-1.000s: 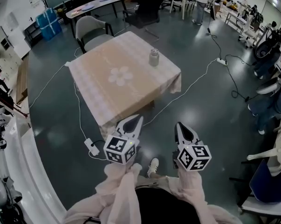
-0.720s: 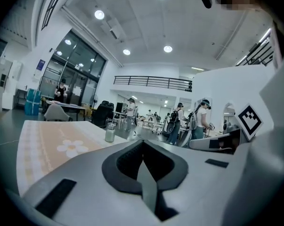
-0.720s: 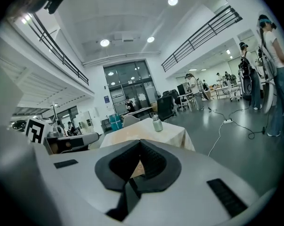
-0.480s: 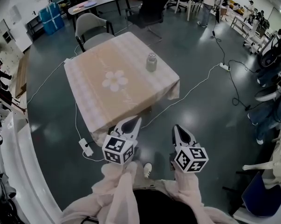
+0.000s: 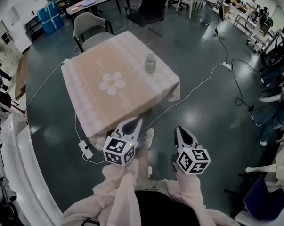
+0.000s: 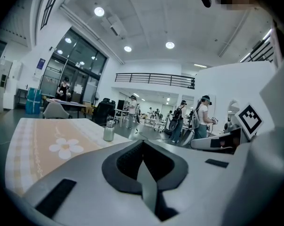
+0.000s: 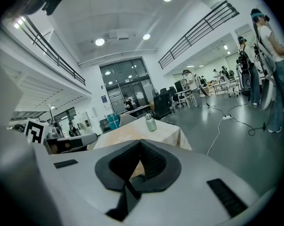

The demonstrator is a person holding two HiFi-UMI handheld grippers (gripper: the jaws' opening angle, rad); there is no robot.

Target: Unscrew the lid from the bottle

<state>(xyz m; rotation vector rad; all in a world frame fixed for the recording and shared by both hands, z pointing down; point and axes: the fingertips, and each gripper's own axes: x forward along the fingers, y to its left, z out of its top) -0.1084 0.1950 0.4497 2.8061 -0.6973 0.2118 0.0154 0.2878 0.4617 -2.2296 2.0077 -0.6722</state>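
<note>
A small grey bottle (image 5: pixel 150 63) with a lid stands upright near the right edge of a table (image 5: pixel 99 105) covered in a peach cloth with a white flower. The same bottle (image 6: pixel 109 131) shows small and far off in the left gripper view, and the bottle (image 7: pixel 150 122) again in the right gripper view. My left gripper (image 5: pixel 136 122) hangs shut just off the table's near corner, nothing in it. My right gripper (image 5: pixel 180 130) is shut and empty over the floor, to the right of the table. Both are far short of the bottle.
A grey chair (image 5: pixel 87 28) stands behind the table. White cables and a power strip (image 5: pixel 83 149) lie on the dark floor around it. The person's white shoe (image 5: pixel 149 134) steps forward between the grippers. People and desks fill the far end of the hall.
The table and bottle have drawn nearer and shifted left in the head view as the person walks toward them. A foot has stepped forward. Both grippers stay shut.
</note>
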